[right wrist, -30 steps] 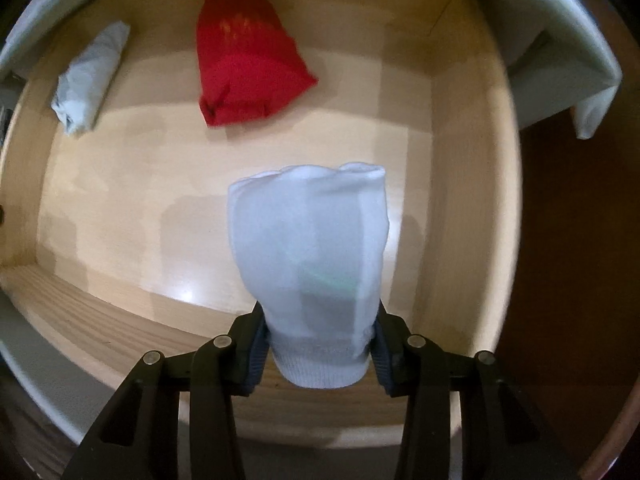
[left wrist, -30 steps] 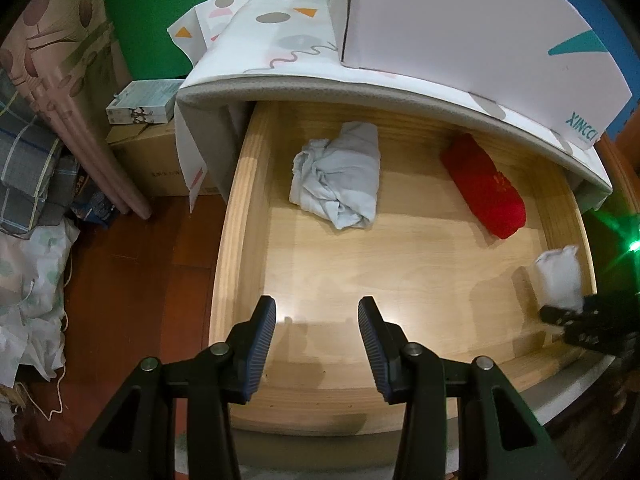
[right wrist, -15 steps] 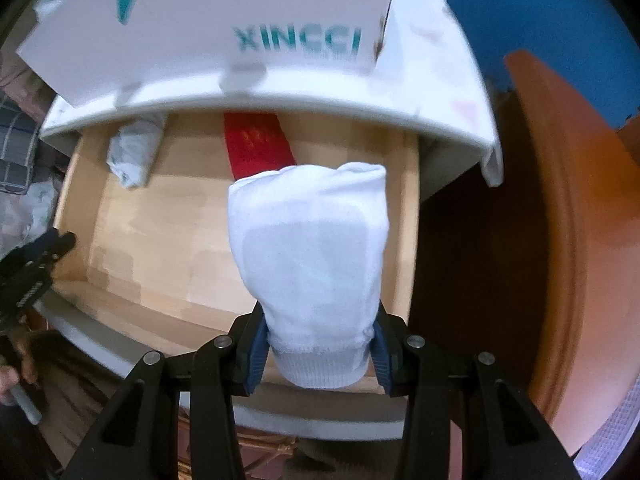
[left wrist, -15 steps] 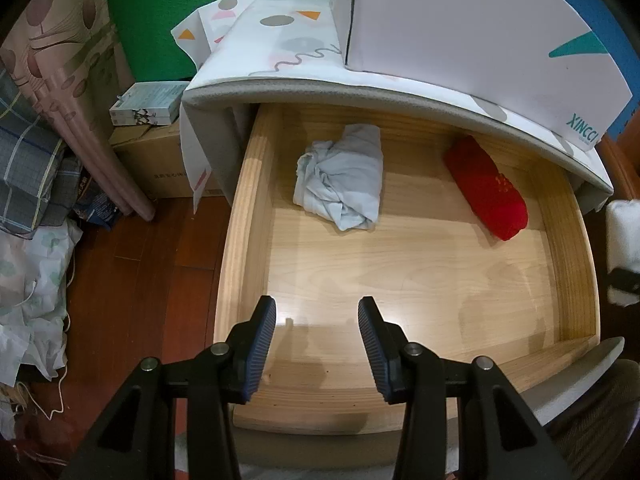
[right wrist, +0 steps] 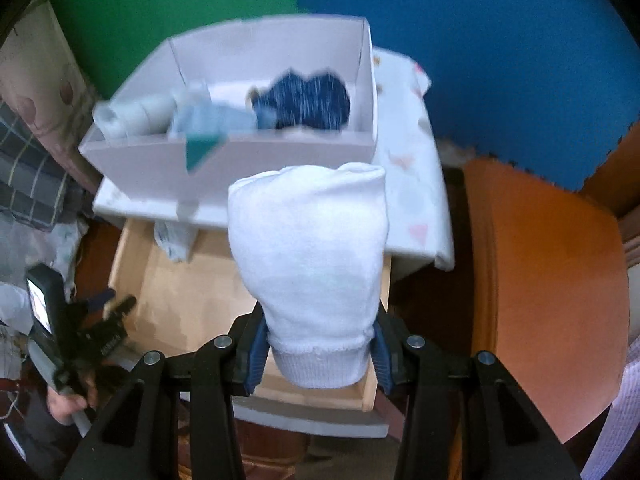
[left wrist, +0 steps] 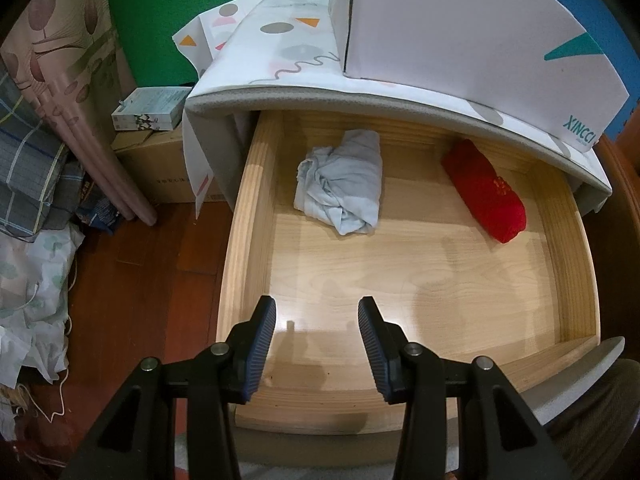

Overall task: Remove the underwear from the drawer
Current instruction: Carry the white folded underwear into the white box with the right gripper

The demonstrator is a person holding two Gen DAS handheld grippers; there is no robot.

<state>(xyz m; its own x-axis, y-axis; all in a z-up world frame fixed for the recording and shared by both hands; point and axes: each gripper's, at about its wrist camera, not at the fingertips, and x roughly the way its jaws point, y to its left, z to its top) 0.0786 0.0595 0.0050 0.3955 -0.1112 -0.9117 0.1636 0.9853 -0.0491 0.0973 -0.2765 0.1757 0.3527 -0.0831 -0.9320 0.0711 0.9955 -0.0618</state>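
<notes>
The wooden drawer [left wrist: 240,236] is pulled open. In it lie a crumpled pale grey underwear piece [left wrist: 344,184] at the back middle and a folded red piece [left wrist: 484,192] at the back right. My left gripper [left wrist: 317,344] is open and empty, low over the drawer's front. My right gripper [right wrist: 318,354] is shut on a rolled white underwear piece [right wrist: 310,264] and holds it high above the drawer [right wrist: 176,296], in front of the white box [right wrist: 280,152]. The left gripper also shows in the right wrist view [right wrist: 116,308].
A white XINCCI box [left wrist: 472,40] stands on the patterned cloth-covered top [left wrist: 280,52] above the drawer; it holds a dark blue garment [right wrist: 308,100] and pale rolled pieces [right wrist: 160,116]. Boxes [left wrist: 152,108] and bedding [left wrist: 32,168] sit at the left on the wooden floor. An orange chair [right wrist: 548,280] stands at the right.
My right gripper has lifted the white underwear up out of the drawer to above the box's height. The left gripper has stayed open, shifting only slightly.
</notes>
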